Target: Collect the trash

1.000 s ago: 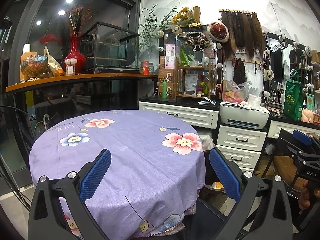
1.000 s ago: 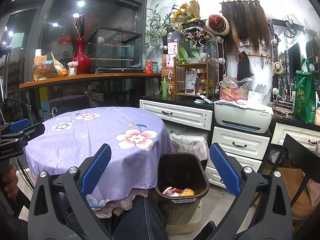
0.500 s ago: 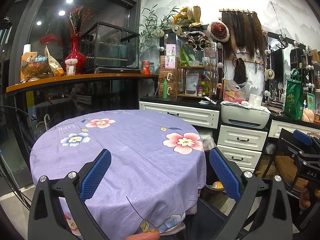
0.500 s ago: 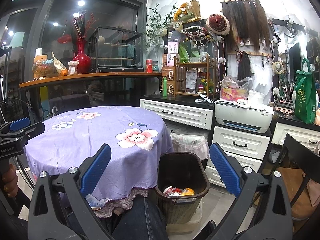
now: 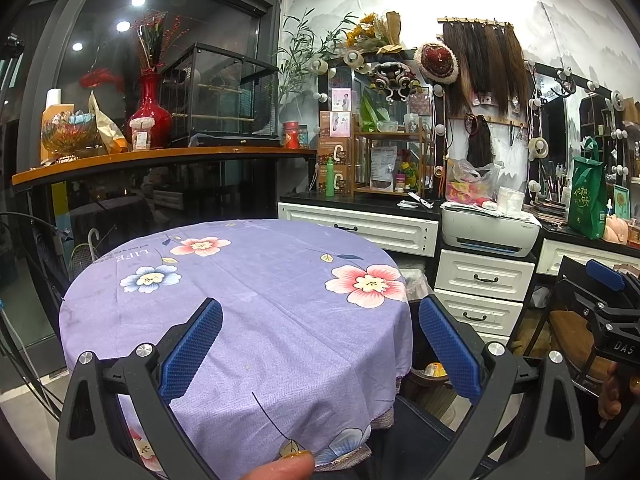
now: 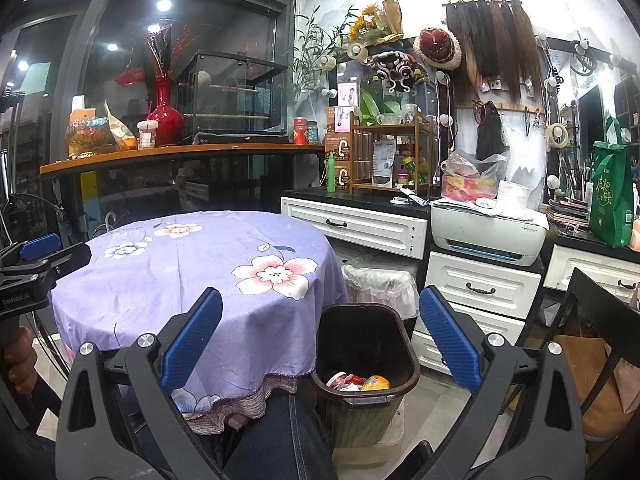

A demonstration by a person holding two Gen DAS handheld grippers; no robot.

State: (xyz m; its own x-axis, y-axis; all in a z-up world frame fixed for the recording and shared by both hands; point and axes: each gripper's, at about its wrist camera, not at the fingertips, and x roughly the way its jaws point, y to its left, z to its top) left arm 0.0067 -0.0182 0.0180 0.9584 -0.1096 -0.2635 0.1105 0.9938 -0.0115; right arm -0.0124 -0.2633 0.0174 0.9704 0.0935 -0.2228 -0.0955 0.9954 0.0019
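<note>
A dark brown waste bin (image 6: 364,360) stands on the floor right of the round table; trash (image 6: 354,382) lies at its bottom, with an orange piece among it. From the left wrist view only a sliver of that bin (image 5: 434,370) shows past the table's edge. My left gripper (image 5: 320,354) is open above the near part of the purple flowered tablecloth (image 5: 248,300), holding nothing. My right gripper (image 6: 320,350) is open too, hanging between the tablecloth (image 6: 192,268) and the bin with nothing between its fingers. No loose trash shows on the cloth.
A person's denim-clad leg (image 6: 280,440) sits under the table edge, and a fingertip (image 5: 280,470) pokes in at the bottom. White drawers (image 6: 480,288), a printer (image 6: 488,232) and a lined bin (image 6: 380,280) stand behind; a dark chair (image 6: 600,320) is at right.
Both grippers have hardly moved and stay open. A fingertip has come up into the bottom edge of the left wrist view.
</note>
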